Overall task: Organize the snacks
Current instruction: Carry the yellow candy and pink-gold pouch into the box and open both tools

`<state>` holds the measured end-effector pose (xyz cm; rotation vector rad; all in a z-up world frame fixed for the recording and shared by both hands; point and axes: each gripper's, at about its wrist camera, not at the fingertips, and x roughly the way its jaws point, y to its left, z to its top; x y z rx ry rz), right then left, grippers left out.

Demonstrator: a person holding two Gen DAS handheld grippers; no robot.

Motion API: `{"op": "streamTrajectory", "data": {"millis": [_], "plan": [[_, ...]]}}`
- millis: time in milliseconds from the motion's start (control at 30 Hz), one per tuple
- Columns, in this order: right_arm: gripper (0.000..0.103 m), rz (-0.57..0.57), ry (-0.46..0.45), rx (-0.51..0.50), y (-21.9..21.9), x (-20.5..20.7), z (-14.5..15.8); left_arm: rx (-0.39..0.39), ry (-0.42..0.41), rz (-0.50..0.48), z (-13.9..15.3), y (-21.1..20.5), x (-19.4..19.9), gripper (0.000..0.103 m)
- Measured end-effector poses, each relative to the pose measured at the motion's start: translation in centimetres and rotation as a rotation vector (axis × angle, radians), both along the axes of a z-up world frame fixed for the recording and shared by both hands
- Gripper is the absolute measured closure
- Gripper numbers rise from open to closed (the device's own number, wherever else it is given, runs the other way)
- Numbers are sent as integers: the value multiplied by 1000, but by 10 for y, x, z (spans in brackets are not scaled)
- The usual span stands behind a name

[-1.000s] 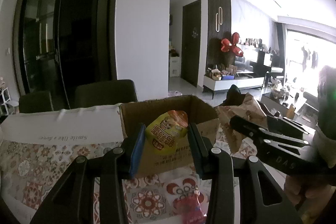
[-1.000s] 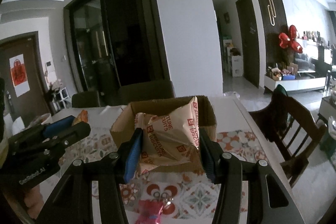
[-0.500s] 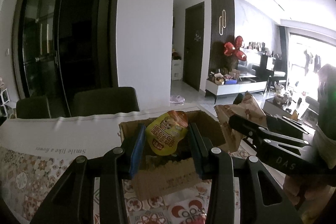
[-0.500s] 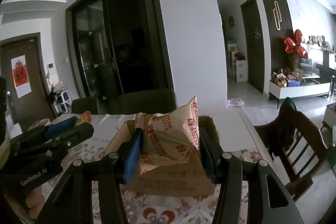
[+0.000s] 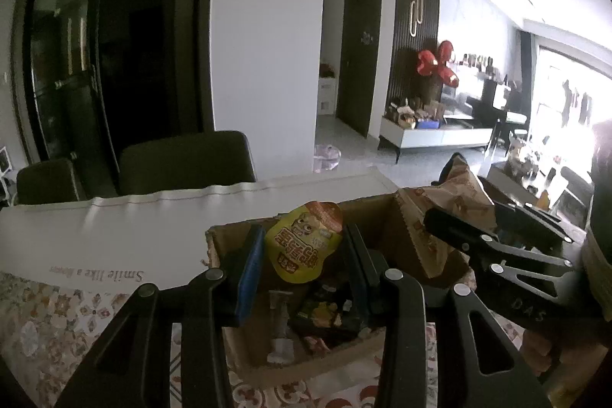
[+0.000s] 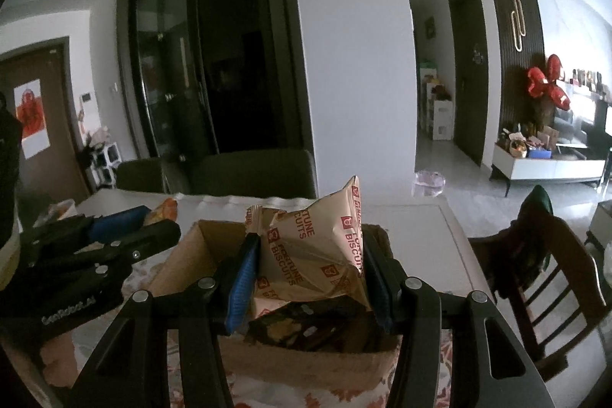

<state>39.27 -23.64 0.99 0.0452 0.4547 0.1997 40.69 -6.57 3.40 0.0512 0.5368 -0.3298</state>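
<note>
My left gripper (image 5: pixel 304 251) is shut on a small yellow snack pouch (image 5: pixel 304 245) and holds it just over the open cardboard box (image 5: pixel 237 236), which holds several snack packs. My right gripper (image 6: pixel 310 266) is shut on a beige Fortune Biscuits bag (image 6: pixel 317 247) and holds it over the same box (image 6: pixel 183 259). The right gripper also shows in the left wrist view (image 5: pixel 459 236), at the box's right side, and the left gripper shows in the right wrist view (image 6: pixel 126 228), at the box's left side.
The box stands on a table with a patterned cloth (image 5: pixel 57 316) and a white runner (image 5: pixel 114 236). Dark chairs (image 5: pixel 183 159) stand behind the table and a wooden chair (image 6: pixel 543 270) at its right. An orange snack (image 6: pixel 61 207) lies at the far left.
Both grippers have moved forward and over the box with their snacks. The box now lies below the fingers and its inside shows.
</note>
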Motion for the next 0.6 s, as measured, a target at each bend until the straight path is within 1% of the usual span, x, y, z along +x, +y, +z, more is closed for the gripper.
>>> {"op": "streamTrajectory", "data": {"millis": [133, 200, 233, 267, 300, 333, 433, 567, 600], "plan": [[50, -6, 23, -20, -1, 12, -6, 21, 27, 8, -7, -3, 12, 62], [50, -5, 31, -26, 1, 18, -8, 27, 38, 14, -8, -3, 16, 59], [46, -4, 39, -27, 0, 20, -10, 29, 40, 22, -8, -3, 15, 49], [41, -3, 51, -26, 1, 20, -11, 30, 38, 28, -8, -2, 14, 38], [31, -9, 55, -27, 3, 21, -11, 29, 32, 34, -8, -2, 13, 36], [25, -26, 48, -32, 2, 21, -11, 33, 24, 38, -8, -1, 12, 36], [25, -58, 34, -53, 0, 15, -13, 57, 16, 65, -8, 1, 6, 36], [25, -76, 47, -49, -4, 4, -15, 80, -4, 91, -8, 4, -9, 30], [22, -77, 47, -50, -4, 1, -15, 82, -12, 95, -7, 5, -14, 29]]}}
